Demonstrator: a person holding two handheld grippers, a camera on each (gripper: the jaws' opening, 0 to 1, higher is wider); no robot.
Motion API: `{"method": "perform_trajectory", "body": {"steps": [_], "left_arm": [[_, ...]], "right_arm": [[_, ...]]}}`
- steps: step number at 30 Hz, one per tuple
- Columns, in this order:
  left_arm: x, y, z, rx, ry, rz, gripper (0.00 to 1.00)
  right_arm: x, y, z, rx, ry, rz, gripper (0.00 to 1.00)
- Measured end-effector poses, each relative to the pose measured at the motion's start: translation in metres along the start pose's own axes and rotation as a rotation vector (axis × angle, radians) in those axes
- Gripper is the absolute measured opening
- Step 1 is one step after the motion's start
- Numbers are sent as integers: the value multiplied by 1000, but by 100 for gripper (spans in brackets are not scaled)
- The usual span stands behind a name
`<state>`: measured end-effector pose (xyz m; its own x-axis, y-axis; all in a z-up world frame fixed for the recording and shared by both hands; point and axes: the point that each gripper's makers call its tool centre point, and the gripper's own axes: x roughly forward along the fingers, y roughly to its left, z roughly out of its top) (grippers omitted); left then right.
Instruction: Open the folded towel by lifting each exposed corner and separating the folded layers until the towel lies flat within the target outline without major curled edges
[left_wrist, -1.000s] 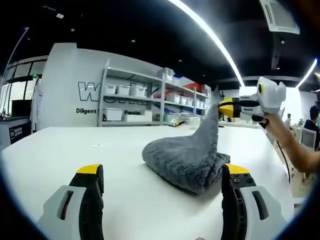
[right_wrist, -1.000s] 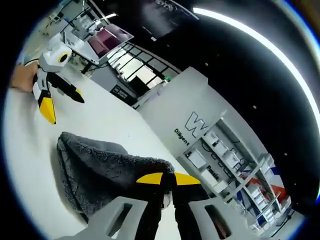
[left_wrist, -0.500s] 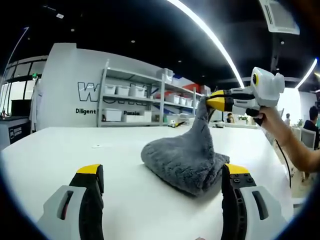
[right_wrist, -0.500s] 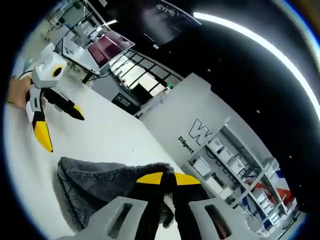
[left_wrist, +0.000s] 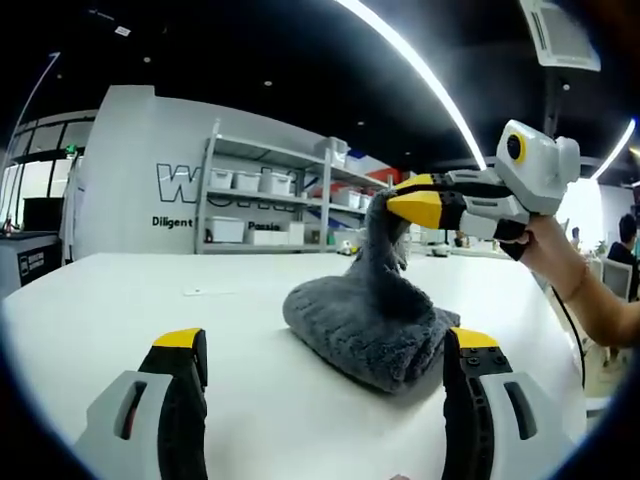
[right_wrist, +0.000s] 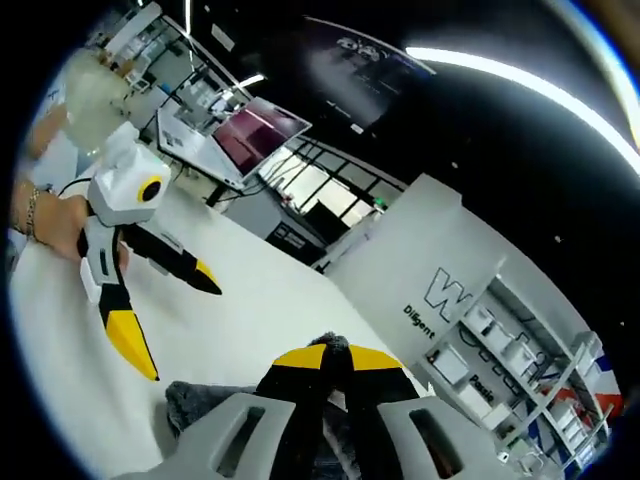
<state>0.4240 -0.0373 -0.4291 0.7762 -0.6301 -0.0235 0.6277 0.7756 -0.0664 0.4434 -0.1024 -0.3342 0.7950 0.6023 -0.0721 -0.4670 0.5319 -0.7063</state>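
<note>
The grey towel (left_wrist: 365, 325) lies bunched in a folded heap on the white table (left_wrist: 120, 300), right of centre in the left gripper view, with one corner drawn upward into a narrow peak. That raised corner is pinched between the yellow-tipped jaws of the right gripper (left_wrist: 400, 200), which enters the left gripper view from the right, held by a person's hand (left_wrist: 545, 250). In the right gripper view the right gripper's jaws meet at their tips with grey pile showing between and below them, so it is clamped on the towel (right_wrist: 190, 405).

The left gripper (left_wrist: 325, 350) sits low and near, its jaws spread wide with nothing between them; the towel heap lies just beyond, close to the right jaw. In the right gripper view the left gripper (right_wrist: 170, 325) stands well apart to the left, jaws parted.

Shelving (left_wrist: 270, 210) with white bins stands far behind the table.
</note>
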Motion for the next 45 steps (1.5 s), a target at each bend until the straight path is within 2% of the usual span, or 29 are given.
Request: {"method": "perform_trajectory", "body": {"steps": [2,4,9,12,17,29,33,45], "left_arm": [[0,1,0,-3,-1,2,97],[0,0,1,-5,-4,0,97],[0,1,1,-1,-1,0,97],[0,0,2,-3,-9,-4,97],[0,1,1,-2,-4,-2,97],[0,0,1,1,-3,-4,97],[-1,0,0,0,-3,-4,97],[-2,-1,4,-19,-24,-8,97]], "right_arm": [[5,12,5,4,-11,43,2],[6,25,1,38,11,90,2],[10,38,-1,35,12,105,2],[14,50,-3,99,11,163,2],[14,77,-12,136,30,263,2],[12,105,-42,188,95,333,2],[10,115,-49,243,111,368,2],[1,127,-46,262,105,410,2]]}}
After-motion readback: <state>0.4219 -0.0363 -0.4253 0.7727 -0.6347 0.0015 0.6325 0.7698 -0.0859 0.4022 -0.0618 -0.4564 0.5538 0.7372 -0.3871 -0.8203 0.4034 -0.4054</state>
